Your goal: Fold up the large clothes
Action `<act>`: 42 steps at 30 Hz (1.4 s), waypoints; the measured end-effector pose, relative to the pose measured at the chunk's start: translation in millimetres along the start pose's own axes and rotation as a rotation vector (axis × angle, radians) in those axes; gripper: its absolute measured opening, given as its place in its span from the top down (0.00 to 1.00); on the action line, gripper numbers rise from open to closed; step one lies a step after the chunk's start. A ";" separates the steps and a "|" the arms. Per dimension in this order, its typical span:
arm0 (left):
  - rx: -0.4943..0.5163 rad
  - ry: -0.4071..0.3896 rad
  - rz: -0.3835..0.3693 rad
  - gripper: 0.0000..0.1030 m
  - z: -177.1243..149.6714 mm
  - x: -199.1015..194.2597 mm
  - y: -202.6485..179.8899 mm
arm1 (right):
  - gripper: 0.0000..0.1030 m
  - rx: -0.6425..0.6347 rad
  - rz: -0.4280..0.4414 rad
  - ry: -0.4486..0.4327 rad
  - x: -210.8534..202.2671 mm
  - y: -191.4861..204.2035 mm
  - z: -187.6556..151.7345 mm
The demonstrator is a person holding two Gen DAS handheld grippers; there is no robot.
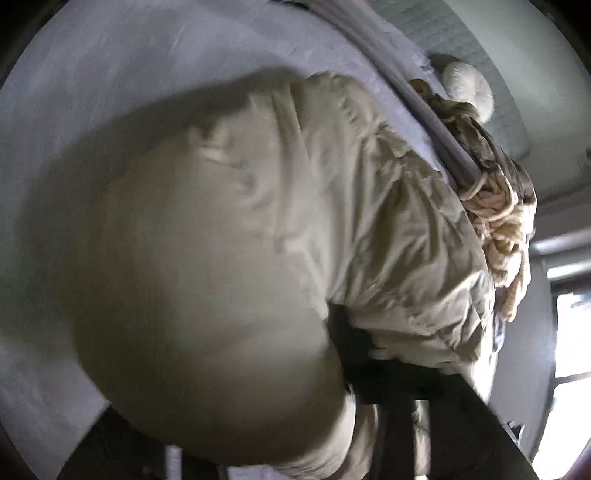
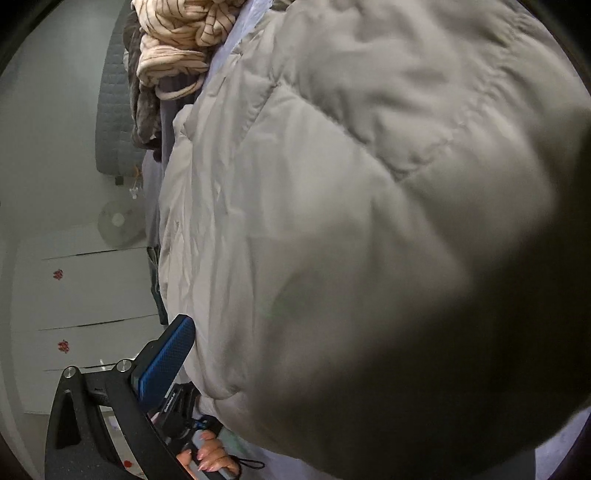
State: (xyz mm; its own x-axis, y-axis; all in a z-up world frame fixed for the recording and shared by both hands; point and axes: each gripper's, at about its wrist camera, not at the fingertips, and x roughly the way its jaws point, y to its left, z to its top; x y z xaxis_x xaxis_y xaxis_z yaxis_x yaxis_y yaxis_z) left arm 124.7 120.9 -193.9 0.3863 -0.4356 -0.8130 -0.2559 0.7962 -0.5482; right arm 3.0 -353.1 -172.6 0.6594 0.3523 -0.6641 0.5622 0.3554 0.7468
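Puffy beige jacket (image 2: 332, 184) spread over the lavender bed sheet (image 1: 110, 74), bulging close to both lenses. Left tool (image 1: 373, 365) buried under its fabric, grip impossible to tell. Right tool (image 2: 177, 354) alongside the hem, blue pad showing, state unclear. Striped clothes pile (image 2: 177, 33) beyond.

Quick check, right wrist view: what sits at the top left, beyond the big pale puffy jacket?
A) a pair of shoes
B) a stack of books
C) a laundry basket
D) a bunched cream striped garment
D: a bunched cream garment with thin dark stripes lies heaped at the top left, just past the edge of the pale puffy jacket that fills most of the view.
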 end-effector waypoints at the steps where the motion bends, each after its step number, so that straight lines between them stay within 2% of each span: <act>1: 0.051 -0.005 0.015 0.75 1.0 -4.9 -5.4 | 0.02 0.016 0.000 -0.006 -0.9 -1.1 -0.3; 2: 0.093 -0.012 0.028 0.77 1.4 -8.8 -10.3 | 0.06 0.033 -0.001 -0.012 -1.7 -2.5 -0.3; 3: 0.154 -0.024 0.044 0.77 0.3 -13.2 -17.1 | 0.26 0.054 -0.012 -0.016 -3.0 -4.8 -0.2; 4: 0.197 -0.030 0.053 0.77 -0.8 -15.8 -22.5 | 0.41 0.074 -0.022 -0.011 -3.5 -7.5 0.2; 5: 0.223 -0.034 0.058 0.78 -2.1 -18.7 -25.8 | 0.46 0.086 -0.022 -0.013 -4.0 -9.3 0.6; 6: 0.268 -0.040 0.068 0.78 -4.1 -21.5 -30.8 | 0.56 0.089 -0.016 -0.024 -6.6 -9.2 -0.5; 7: 0.294 -0.043 0.073 0.78 -5.2 -23.6 -34.1 | 0.62 0.079 -0.017 -0.031 -9.2 -7.3 -1.6; 10: 0.370 -0.045 0.066 0.78 -7.3 -33.5 -39.3 | 0.70 0.038 -0.021 -0.055 -18.3 1.9 -7.9; 14: 0.445 -0.042 0.046 0.78 -8.1 -47.6 -40.6 | 0.73 0.012 -0.014 -0.076 -29.5 9.0 -20.2; 20: 0.464 -0.024 0.030 0.78 -25.1 -74.9 -25.5 | 0.73 0.000 -0.044 -0.041 -43.9 3.9 -45.8; 24: 0.483 -0.018 0.055 0.78 -56.7 -93.6 -4.5 | 0.73 -0.030 -0.063 -0.003 -53.1 -3.1 -62.1; 28: 0.488 0.024 0.093 0.78 -97.9 -111.8 16.6 | 0.73 -0.064 -0.071 0.031 -72.8 -20.0 -86.7; 36: 0.487 0.098 0.165 0.78 -161.0 -141.1 55.0 | 0.73 0.016 -0.035 0.104 -102.3 -71.7 -143.7; 41: 0.419 0.103 0.203 0.78 -170.5 -140.1 67.5 | 0.64 0.023 -0.062 0.131 -105.1 -80.7 -153.7; 42: 0.417 0.103 0.211 0.74 -171.0 -142.9 66.9 | 0.60 0.010 -0.077 0.137 -106.2 -77.0 -153.1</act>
State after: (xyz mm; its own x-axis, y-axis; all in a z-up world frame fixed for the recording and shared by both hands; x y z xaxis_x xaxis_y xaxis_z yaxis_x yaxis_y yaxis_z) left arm -99.1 164.6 -147.9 0.2692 -0.2687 -0.9249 0.0657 0.9632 -0.2607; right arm -186.7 -285.4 -165.1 0.5401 0.4398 -0.7175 0.6136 0.3777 0.6934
